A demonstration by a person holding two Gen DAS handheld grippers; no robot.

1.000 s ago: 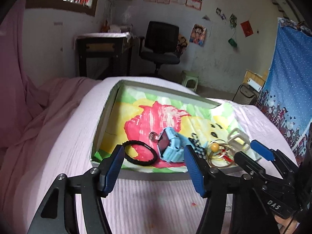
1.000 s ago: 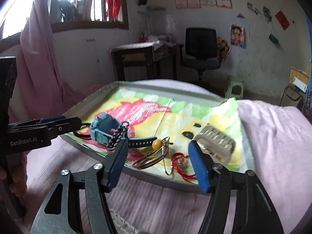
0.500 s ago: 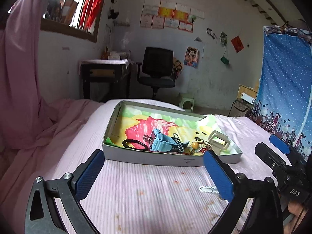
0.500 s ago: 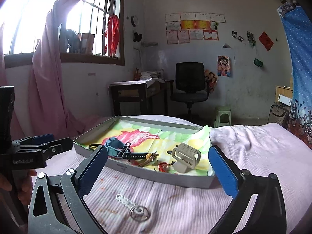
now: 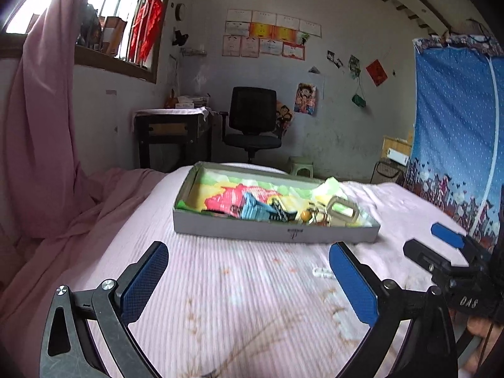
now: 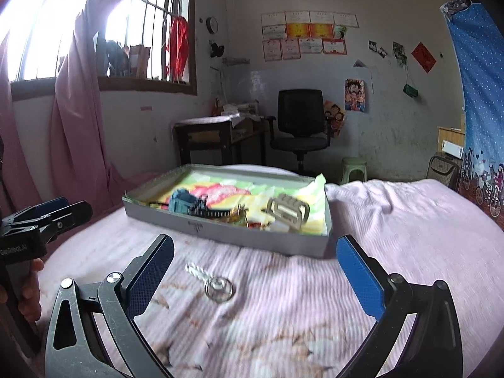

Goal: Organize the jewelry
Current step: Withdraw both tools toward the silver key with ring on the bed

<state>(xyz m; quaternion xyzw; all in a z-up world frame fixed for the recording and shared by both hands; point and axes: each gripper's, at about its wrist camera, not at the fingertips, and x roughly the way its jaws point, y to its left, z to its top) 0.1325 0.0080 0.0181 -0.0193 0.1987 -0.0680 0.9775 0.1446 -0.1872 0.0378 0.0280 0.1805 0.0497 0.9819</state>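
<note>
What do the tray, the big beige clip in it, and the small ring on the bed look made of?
Tray: probably cardboard; matte grey, thin straight walls.
Clip: probably plastic; dull beige, moulded teeth.
Ring: clear, glossy, glass or plastic; the bedcover shows through.

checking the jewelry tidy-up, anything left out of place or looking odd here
Yes: a small clear ring on a white beaded chain lies on the pink striped bedspread, outside the shallow grey cardboard tray that holds the other pieces. Both grippers are open and empty.

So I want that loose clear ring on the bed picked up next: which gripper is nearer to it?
Right gripper: the ring lies between its open fingers. The left gripper sits off to the ring's left.
</note>
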